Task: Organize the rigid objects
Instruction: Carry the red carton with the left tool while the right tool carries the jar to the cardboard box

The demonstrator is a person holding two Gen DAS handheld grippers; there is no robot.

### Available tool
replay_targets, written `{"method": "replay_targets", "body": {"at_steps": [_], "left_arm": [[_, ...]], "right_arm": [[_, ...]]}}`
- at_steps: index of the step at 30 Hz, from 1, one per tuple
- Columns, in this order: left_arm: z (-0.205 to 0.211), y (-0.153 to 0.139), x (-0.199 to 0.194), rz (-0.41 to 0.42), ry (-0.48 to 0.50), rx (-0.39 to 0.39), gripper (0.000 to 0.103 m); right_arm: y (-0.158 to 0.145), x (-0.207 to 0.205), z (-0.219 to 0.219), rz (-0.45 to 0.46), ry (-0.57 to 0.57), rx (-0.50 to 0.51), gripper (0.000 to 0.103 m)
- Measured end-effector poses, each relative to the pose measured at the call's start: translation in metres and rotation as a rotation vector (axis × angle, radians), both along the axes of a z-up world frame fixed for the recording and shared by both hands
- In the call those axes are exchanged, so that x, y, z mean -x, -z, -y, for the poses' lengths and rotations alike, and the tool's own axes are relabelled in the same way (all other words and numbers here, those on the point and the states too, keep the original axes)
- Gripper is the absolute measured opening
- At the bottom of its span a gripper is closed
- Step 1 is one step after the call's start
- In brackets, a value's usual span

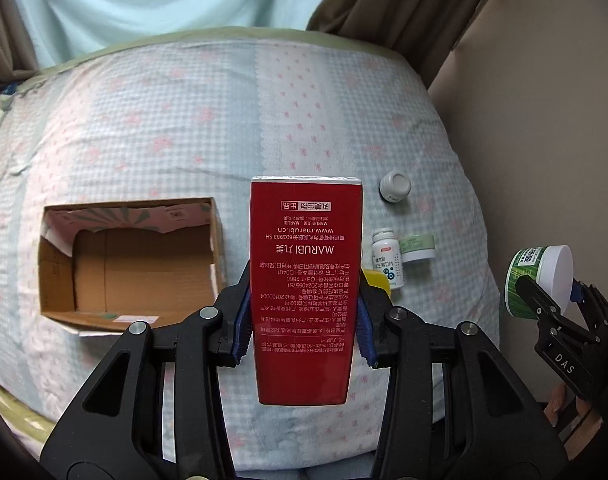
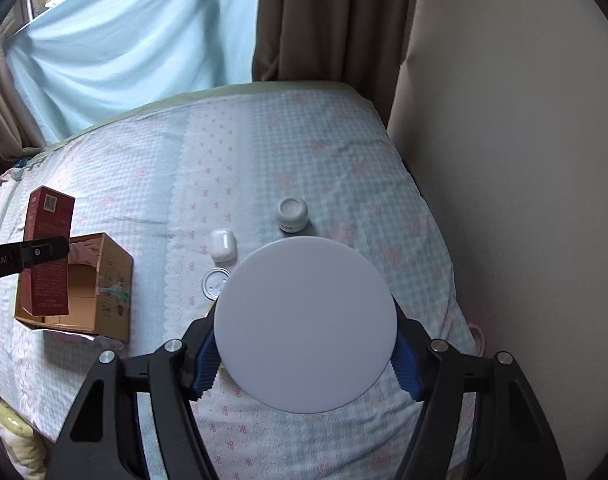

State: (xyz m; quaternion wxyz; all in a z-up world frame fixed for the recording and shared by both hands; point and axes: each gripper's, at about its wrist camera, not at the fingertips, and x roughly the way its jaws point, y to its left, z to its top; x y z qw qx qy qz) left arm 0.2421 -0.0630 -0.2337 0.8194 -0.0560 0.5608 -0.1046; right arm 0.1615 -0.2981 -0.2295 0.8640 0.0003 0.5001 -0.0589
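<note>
Each wrist camera looks forward and downward along its fingers, raised over the checked, pink-flowered bed (image 1: 152, 128). Both views share the open brown cardboard box (image 1: 144, 264) at 9 o'clock and the small white round jar (image 2: 292, 214) near 12 o'clock.

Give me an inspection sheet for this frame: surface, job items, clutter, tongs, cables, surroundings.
Surface: bed with checked floral cover, soft and slightly rumpled.
Job's things: red Marubi carton held upright in the left tongs; green-labelled jar with white lid in the right tongs; open cardboard box on the bed, nothing seen inside.
Clutter: small white jar, white supplement bottle, green-banded jar, yellow item partly hidden, white earbud case, round clear lid.
Tongs: both shut on their loads, above the bed.
Cables: nothing seen.
Surroundings: light blue sheet over window, brown curtain, wall at right.
</note>
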Motion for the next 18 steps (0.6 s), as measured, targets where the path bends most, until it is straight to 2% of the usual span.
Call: {"method": "replay_targets", "body": {"at_steps": [3,8,13,18], "left_arm": [[-0.034,-0.023,0.017,0.019,-0.049,0.014,0.038],[-0.099,-0.038,0.034,0.044,-0.106,0.008,0.038],[-0.166,-0.032,0.032,0.024,-0.116,-0.019,0.038],[-0.227,-0.009,0.017,-0.003,-0.117,-0.026,0.038]], "right_arm": [[-0.022,-0.002,-0.029,0.02,-0.069,0.003,0.066],[-0.045,-0.009,-0.091,0.045,-0.165,-0.008,0.066],[-0.049,-0.021,-0.167,0.044,-0.234,-0.048,0.066],[-0.03,-0.046,-0.239,0.002,-0.257,-0.108,0.066]]}}
